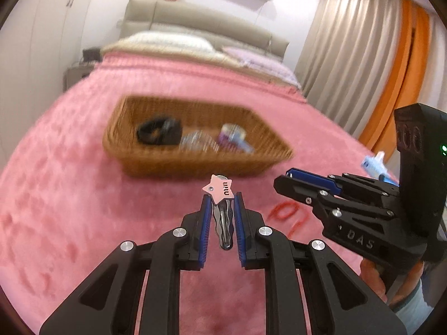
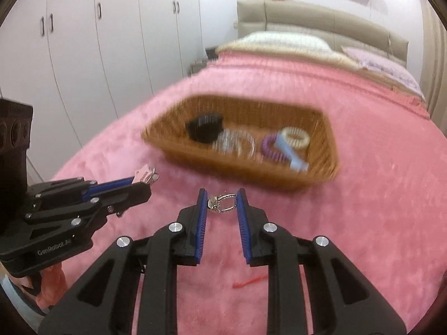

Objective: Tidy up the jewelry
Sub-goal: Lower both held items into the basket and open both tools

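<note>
Well, both grippers are up over the bed, each with something caught between its blue pads. The left gripper (image 1: pixel 222 203) pinches a metal hair clip (image 1: pixel 223 223) topped with a pink star (image 1: pixel 218 189); the clip runs lengthwise between the pads and the star sticks out past the fingertips (image 1: pixel 206 203). The right gripper (image 2: pixel 222 199) has its fingers nipped onto a sparkly silver ring (image 2: pixel 222 203) (stone end against the left-hand pad), held crosswise right at the tips.

Ahead of both sits a wicker basket (image 2: pixel 321 178) on the fluffy pink blanket (image 2: pixel 377 209). Inside it I can make out a black scrunchie (image 2: pixel 204 129), a clear glittery bangle (image 2: pixel 234 143), a purple coil hair tie (image 2: pixel 269 148), a cream coil hair tie (image 2: pixel 296 136) and a light blue clip (image 2: pixel 290 153), all blurred.

On the blanket, near the grippers and outside the basket, lie thin red loops (image 1: pixel 285 212); what they are I cannot tell. From the left camera the right gripper shows at the side, with a small blue-and-white item (image 1: pixel 374 164) behind it on the blanket.

Pillows (image 2: pixel 285 42) and a beige headboard (image 2: pixel 307 19) stand beyond.
</note>
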Tool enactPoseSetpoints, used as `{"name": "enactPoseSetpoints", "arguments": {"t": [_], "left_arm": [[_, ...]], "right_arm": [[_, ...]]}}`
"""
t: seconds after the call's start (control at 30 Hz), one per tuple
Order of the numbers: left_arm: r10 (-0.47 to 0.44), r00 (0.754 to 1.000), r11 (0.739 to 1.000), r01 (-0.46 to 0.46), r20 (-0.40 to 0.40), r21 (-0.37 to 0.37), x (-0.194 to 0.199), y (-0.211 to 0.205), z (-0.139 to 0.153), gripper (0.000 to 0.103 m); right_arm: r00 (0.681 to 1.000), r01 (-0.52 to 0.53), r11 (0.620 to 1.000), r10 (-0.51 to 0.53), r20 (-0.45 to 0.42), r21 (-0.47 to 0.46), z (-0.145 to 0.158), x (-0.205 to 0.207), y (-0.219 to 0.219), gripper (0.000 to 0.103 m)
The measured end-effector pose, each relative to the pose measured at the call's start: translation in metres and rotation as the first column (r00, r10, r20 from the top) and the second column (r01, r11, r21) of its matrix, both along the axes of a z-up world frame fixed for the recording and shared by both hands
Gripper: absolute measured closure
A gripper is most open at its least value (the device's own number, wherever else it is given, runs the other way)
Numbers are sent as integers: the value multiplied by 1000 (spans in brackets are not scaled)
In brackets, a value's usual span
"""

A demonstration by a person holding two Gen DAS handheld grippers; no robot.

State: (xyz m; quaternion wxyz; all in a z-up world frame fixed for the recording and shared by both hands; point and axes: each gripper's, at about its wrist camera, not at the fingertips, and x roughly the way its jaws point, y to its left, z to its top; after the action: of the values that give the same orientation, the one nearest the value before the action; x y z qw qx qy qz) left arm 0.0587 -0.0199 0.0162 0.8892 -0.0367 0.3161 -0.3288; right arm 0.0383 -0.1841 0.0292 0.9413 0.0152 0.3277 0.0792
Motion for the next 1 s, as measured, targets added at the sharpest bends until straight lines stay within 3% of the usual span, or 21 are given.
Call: {"name": "enactPoseSetpoints", "arguments": {"t": [0.23, 0.33, 0.47, 0.67, 0.9, 1.0], "left_arm": [[13, 992, 1000, -13, 122, -4, 25, -18, 58, 88], [19, 991, 999, -15, 133, -28, 52, -27, 67, 88], [20, 992, 999, -16, 123, -37, 91, -39, 57, 88], [22, 999, 999, -21, 40, -30, 136, -52, 24, 88], [11, 999, 1000, -11, -41, 10, 150, -59, -4, 88], [9, 999, 1000, -8, -51, 22, 150, -60, -9, 88]], "right_arm": [[993, 29, 1000, -30, 112, 11, 52, 35, -17, 84], [993, 61, 998, -64, 104, 30, 57, 62, -28, 84], [994, 91, 994, -94, 50, 54, 44, 105, -44, 84], [991, 121, 989, -116, -59, 88, 1, 153, -62, 84], [975, 143, 984, -122, -186, 102, -37, 171, -67, 84], [972, 148, 984, -126, -198, 100, -44, 173, -69, 84]]}}
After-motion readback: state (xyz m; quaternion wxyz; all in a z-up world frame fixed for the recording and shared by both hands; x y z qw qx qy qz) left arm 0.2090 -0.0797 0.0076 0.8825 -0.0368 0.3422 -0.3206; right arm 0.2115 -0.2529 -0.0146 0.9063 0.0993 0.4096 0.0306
